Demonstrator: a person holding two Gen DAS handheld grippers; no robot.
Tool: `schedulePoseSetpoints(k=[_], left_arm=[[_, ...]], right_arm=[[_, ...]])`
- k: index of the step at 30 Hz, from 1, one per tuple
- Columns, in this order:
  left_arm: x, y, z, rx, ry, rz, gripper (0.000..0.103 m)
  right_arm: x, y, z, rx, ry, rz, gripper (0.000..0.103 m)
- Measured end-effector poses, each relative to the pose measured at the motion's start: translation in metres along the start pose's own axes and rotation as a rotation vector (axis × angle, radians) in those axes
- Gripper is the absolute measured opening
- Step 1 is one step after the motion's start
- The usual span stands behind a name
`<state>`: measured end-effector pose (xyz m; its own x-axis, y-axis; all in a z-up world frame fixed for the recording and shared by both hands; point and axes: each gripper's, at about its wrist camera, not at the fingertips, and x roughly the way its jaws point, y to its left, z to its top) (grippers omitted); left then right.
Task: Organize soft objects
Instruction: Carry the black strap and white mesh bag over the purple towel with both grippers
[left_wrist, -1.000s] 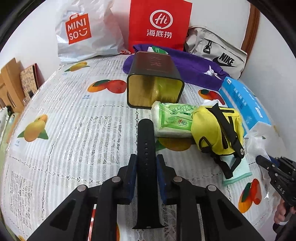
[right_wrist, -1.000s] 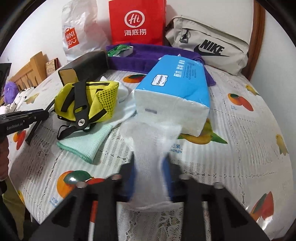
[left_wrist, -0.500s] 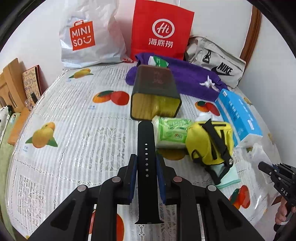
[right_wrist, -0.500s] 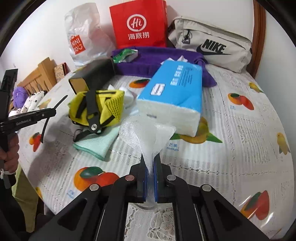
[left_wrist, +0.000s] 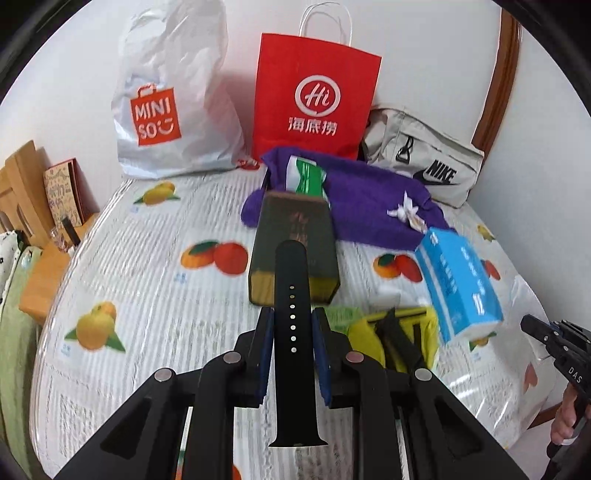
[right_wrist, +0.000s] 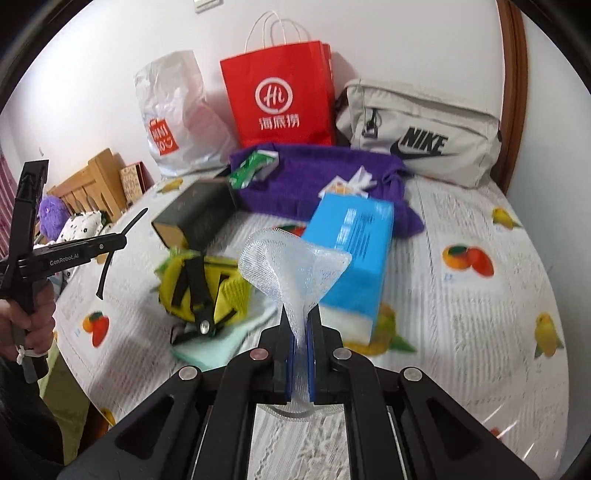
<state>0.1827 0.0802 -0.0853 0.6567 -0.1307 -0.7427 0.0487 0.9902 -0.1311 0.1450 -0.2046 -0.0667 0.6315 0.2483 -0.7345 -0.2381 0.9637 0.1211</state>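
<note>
Left hand-held gripper (left_wrist: 291, 334) is clamped on a black watch strap (left_wrist: 292, 295), held clear above the surface (left_wrist: 129, 258). Right hand-held gripper (right_wrist: 299, 356) pinches a white mesh sleeve (right_wrist: 291, 266), its flared end standing above the jaws. Both items appear lifted for sorting; judged best practice is to keep each grip firm, carry level, and release only over the chosen spot, since the mesh could slip. The surface carries a fruit-print cover, a dark box (left_wrist: 295, 240), a blue tissue pack (right_wrist: 354, 251) and a yellow pouch (right_wrist: 207, 291). Shopping bags stand against the wall.
</note>
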Motion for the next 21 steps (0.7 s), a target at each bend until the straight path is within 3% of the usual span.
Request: schedulePoseSetpoints(k=[21], left_arm=[[0.063, -0.012, 0.106, 0.019, -0.003, -0.062, 0.02]], right_arm=[[0.06, -0.031, 0.122, -0.031, -0.048, -0.045, 0.006]])
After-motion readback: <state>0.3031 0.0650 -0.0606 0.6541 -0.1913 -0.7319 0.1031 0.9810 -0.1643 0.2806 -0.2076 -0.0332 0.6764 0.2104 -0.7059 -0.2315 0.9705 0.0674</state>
